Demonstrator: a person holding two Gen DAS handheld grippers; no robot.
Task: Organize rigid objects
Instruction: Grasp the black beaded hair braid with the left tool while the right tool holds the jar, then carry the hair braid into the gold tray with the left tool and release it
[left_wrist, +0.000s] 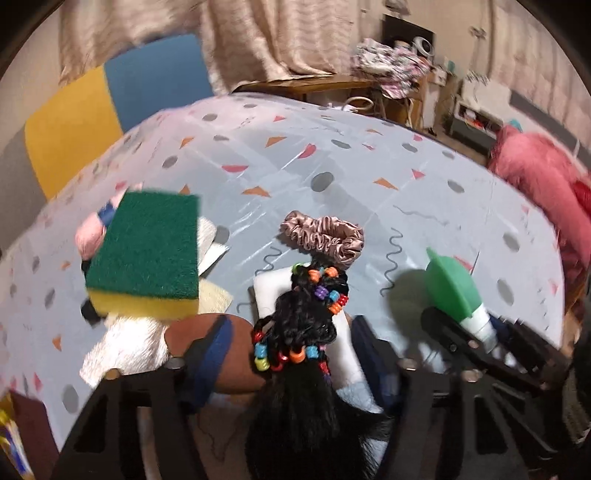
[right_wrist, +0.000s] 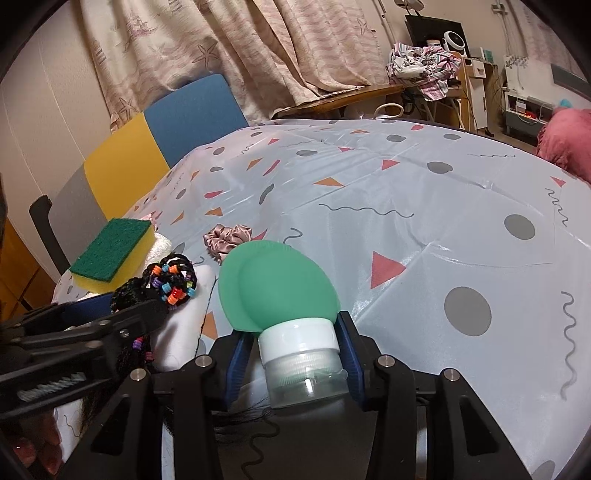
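Right wrist view, nearest the lens: the right gripper (right_wrist: 295, 350) is closed on the white cap and clear collar of a green silicone bottle (right_wrist: 277, 284). Its blue pads press the cap from both sides, and the flattened green body projects forward above the tablecloth (right_wrist: 424, 206).

Left wrist view, nearest the lens: the left gripper (left_wrist: 295, 332) has a black braided hairpiece (left_wrist: 306, 317), strung with coloured beads, lying between its blue-padded fingers (left_wrist: 218, 343). The braid runs from the bottom edge of the picture forward to a coiled end. Whether the pads press on it cannot be told, since the hair hides the right-hand pad. A white rectangular block (left_wrist: 273, 291) lies on the cloth beneath the braid.

The same bottle (left_wrist: 450, 284) appears at the right in this view, held by the right gripper (left_wrist: 480, 332). In the right wrist view, the left gripper (right_wrist: 147, 314) shows at the left edge, beside the beaded hairpiece (right_wrist: 170, 280).

Middle distance: a pink satin scrunchie (left_wrist: 325, 236) rests on the cloth just beyond the coil. To the left, a yellow sponge with a green scouring face (left_wrist: 144, 254) sits on a pile of white and pink soft items.

Far distance: a chair with yellow and blue panels (left_wrist: 110, 107) stands behind the table, before a patterned curtain (right_wrist: 221, 48).
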